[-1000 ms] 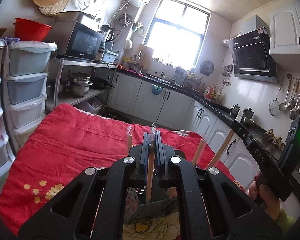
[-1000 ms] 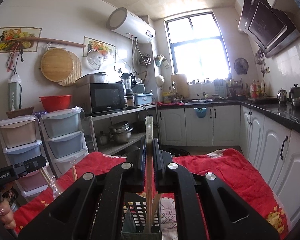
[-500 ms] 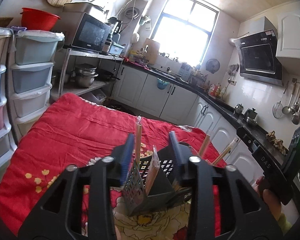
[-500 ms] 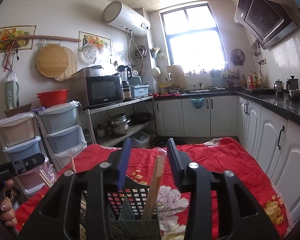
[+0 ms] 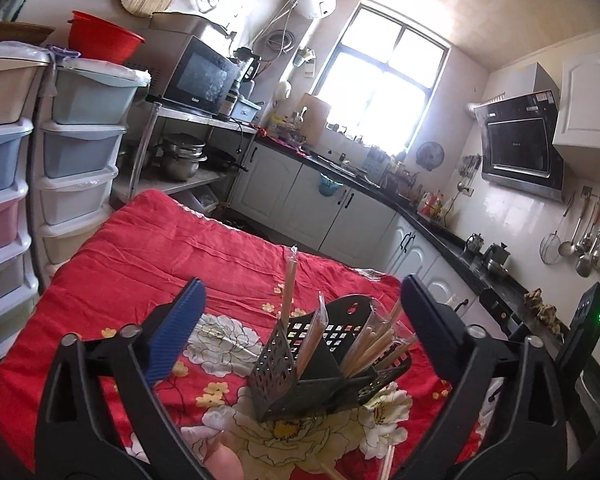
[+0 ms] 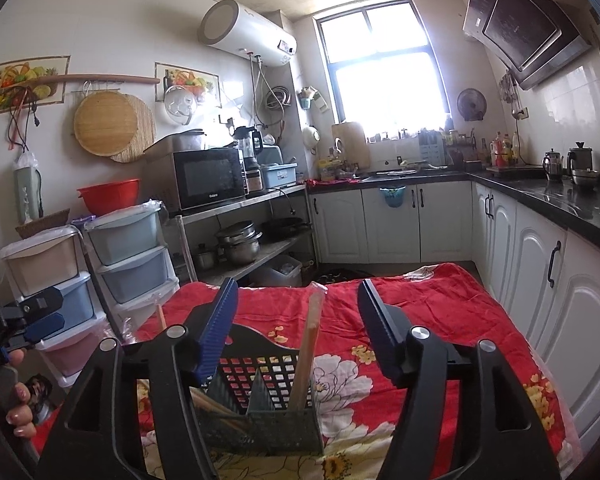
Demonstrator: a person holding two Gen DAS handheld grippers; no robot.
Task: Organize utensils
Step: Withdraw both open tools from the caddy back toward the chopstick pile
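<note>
A black perforated utensil holder (image 5: 320, 364) stands on the red flowered cloth (image 5: 148, 264). Wrapped wooden chopsticks (image 5: 288, 288) stand upright in its compartments, with several more leaning at its right side (image 5: 374, 344). My left gripper (image 5: 300, 312) is wide open and empty, above and in front of the holder. In the right wrist view the holder (image 6: 260, 392) sits just below my right gripper (image 6: 298, 320), which is wide open and empty. One wrapped chopstick pair (image 6: 310, 344) stands in the holder between its fingers, touching neither.
Stacked plastic drawers (image 5: 76, 152) stand left of the table. A steel shelf with microwave (image 6: 208, 178) and pots lies beyond. White cabinets with a black counter (image 6: 540, 196) run along the right. Loose chopsticks (image 5: 388, 460) lie on the cloth near the holder.
Both grippers opened from shut on chopsticks, leaving them standing in the holder. Both have drawn back a little, with jaws now spread wide.
</note>
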